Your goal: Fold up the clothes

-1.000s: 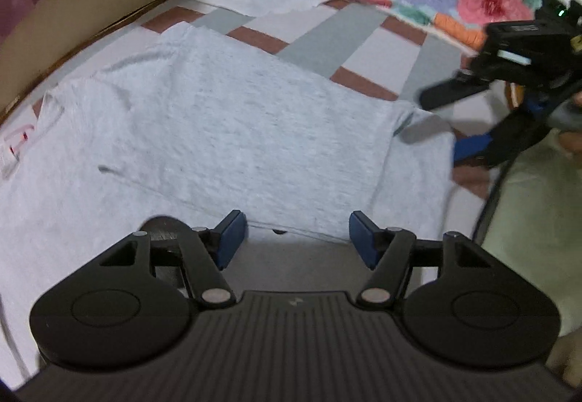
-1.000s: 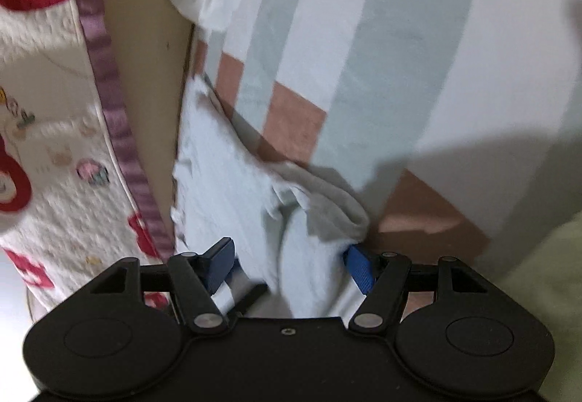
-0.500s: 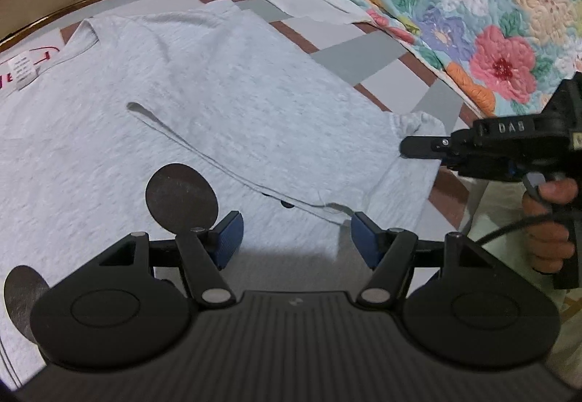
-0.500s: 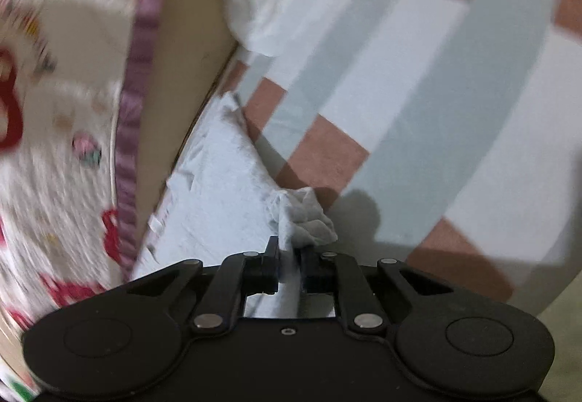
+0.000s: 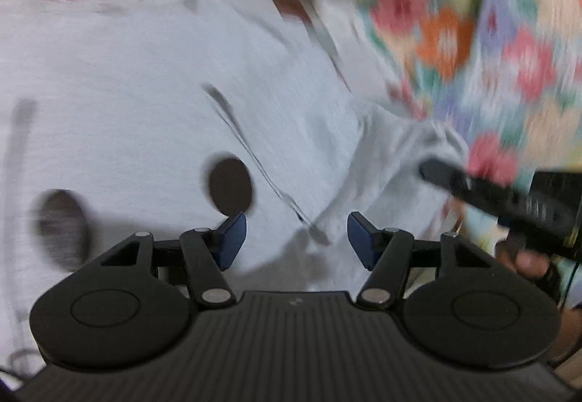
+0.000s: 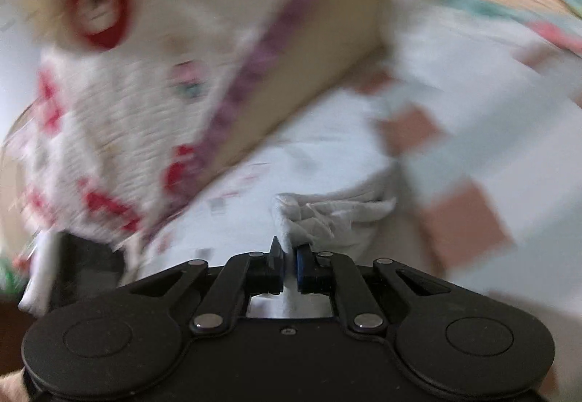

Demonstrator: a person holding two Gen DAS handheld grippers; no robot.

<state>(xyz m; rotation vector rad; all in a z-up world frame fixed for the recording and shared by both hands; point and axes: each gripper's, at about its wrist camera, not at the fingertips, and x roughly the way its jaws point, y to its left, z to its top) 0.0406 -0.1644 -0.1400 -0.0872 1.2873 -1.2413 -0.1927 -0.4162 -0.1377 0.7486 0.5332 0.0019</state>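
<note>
Shirt [image 6: 327,162] hem [image 6: 334,209] in right claw [image 6: 290,265]

A light grey, soft knit T-shirt [image 5: 138,104] lies spread mostly flat on a bed, filling the left and middle of the left wrist view. A thin dark crease runs diagonally across its body. Faint red marking shows near its far edge, blurred. At the right side one corner of the grey fabric [image 6: 327,213] is bunched into wrinkled folds and lifted off the rest of the garment.
</note>
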